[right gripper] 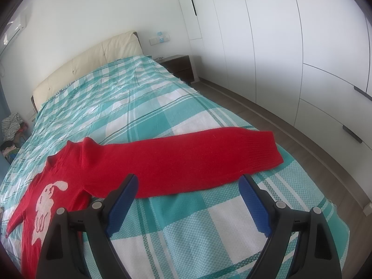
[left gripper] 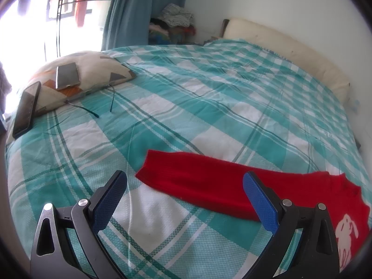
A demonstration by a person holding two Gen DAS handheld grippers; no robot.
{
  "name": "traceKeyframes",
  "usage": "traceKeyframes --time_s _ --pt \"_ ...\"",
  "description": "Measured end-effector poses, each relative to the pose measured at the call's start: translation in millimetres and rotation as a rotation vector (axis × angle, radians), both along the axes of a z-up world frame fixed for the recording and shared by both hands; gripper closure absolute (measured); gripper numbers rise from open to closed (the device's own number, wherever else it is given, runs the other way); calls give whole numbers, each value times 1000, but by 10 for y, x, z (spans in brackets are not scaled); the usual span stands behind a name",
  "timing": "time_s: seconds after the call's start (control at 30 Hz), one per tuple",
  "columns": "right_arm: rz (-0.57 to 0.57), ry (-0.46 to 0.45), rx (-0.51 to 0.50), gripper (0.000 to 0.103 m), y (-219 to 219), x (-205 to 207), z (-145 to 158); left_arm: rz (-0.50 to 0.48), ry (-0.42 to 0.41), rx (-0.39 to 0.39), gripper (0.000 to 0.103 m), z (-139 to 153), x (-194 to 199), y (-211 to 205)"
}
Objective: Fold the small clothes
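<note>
Blue-padded fingers of the left gripper [left gripper: 184, 186] and right gripper [right gripper: 188, 187] are held wide apart, empty, each above one outstretched sleeve of the red knitted rabbit-motif sweater [right gripper: 162, 160], spread flat on the teal checked bedspread [right gripper: 186, 230], presumably for folding the sleeves inward.

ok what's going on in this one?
A person with a handheld gripper in each hand is about to fold a red sweater with a white rabbit on the front. It lies flat on the teal checked bedspread, both sleeves stretched out sideways. The left gripper and right gripper each hover over one sleeve, jaws wide open, holding nothing. No fold is made yet. Two phones sit on a pillow further off.
</note>
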State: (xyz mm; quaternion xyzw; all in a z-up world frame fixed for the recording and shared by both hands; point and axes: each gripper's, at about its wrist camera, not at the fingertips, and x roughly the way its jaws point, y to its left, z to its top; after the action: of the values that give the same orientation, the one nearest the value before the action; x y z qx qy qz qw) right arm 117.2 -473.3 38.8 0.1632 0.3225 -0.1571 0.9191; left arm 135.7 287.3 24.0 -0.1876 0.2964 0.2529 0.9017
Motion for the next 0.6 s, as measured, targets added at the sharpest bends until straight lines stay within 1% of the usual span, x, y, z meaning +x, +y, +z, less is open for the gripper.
traceKeyframes --time_s 0.6 --pt "1 -1 2 16 -12 0 -5 0 2 1 3 -5 7 7"
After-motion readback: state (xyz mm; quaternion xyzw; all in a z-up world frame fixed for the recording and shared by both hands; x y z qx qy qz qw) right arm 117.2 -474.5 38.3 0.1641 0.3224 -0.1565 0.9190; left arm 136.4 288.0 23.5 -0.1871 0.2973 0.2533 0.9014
